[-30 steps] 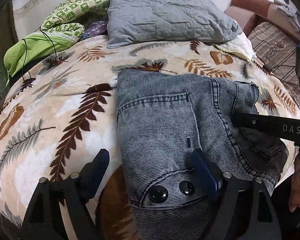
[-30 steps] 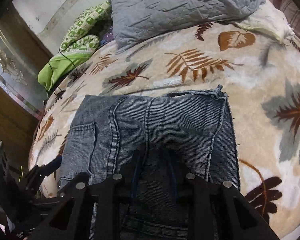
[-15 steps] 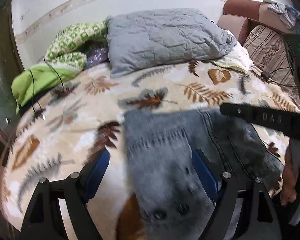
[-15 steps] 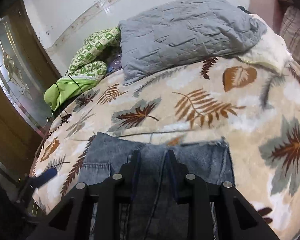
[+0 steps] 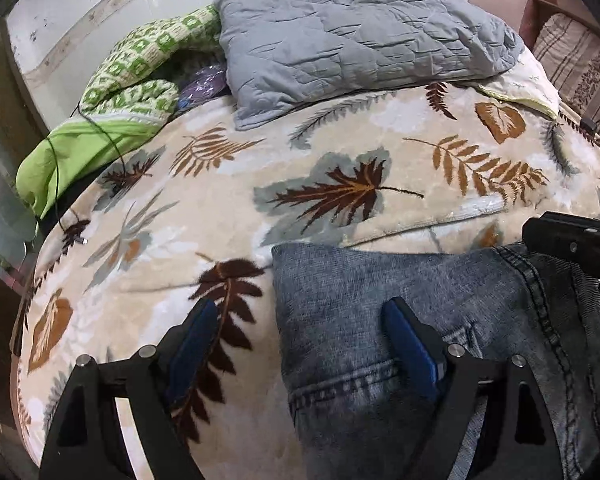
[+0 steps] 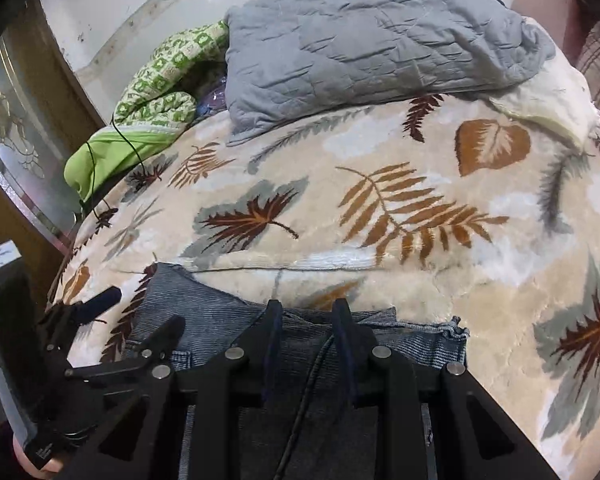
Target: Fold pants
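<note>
My left gripper has just been opening and stands wide, angled downward; my right gripper stays narrow, pinching denim.

Bare leaf-print blanket beyond the jeans; grey pillow farther back.

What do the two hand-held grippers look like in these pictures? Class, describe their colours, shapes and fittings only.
Both are matt black frames of angular struts joined by round silver bolt heads. The left gripper has two broad fingers faced with blue pads. The right gripper has narrower black fingers edged in dark blue. No sleeves are visible.
</note>
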Demonstrator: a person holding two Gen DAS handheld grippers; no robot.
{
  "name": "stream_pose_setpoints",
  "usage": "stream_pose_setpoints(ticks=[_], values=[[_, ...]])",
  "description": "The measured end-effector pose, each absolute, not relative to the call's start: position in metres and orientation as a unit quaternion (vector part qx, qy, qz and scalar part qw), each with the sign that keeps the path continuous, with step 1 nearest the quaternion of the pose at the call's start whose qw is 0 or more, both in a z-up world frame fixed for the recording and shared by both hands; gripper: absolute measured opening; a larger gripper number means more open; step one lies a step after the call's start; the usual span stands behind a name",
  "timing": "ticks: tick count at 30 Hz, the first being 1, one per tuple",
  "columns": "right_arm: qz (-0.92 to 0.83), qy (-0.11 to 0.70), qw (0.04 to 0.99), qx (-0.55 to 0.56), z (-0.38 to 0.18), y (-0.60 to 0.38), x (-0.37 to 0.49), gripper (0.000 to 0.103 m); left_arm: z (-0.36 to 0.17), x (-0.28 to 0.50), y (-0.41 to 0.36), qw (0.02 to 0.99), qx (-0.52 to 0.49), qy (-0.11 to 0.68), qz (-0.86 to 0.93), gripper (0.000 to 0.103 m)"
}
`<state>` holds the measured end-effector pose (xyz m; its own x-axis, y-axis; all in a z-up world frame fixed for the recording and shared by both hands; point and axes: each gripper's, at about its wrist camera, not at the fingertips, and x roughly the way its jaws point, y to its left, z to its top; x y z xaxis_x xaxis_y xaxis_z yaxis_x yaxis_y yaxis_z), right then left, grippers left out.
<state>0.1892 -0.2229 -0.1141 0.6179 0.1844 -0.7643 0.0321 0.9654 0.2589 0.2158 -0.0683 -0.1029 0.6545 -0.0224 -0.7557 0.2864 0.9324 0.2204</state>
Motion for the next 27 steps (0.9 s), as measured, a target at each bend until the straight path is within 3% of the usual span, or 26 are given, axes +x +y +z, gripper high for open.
stream_pose_setpoints(ticks=[8,19,27], values=[[0.049,0.455,0.878,0.141,-0.127,-0.228,0.207,0.030,-0.112,0.227,-0.069,0.895,0.165,0.406,-0.089,0.095],[0.073,0.393,0.901,0.167,-0.091,-0.238,0.153,0.029,-0.079,0.189,-0.054,0.919,0.141,0.361,-0.068,0.095],[0.082,0.376,0.918,0.100,-0.078,-0.216,0.107,0.029,-0.053,0.139,-0.039,0.932,0.111,0.340,-0.061,0.095]])
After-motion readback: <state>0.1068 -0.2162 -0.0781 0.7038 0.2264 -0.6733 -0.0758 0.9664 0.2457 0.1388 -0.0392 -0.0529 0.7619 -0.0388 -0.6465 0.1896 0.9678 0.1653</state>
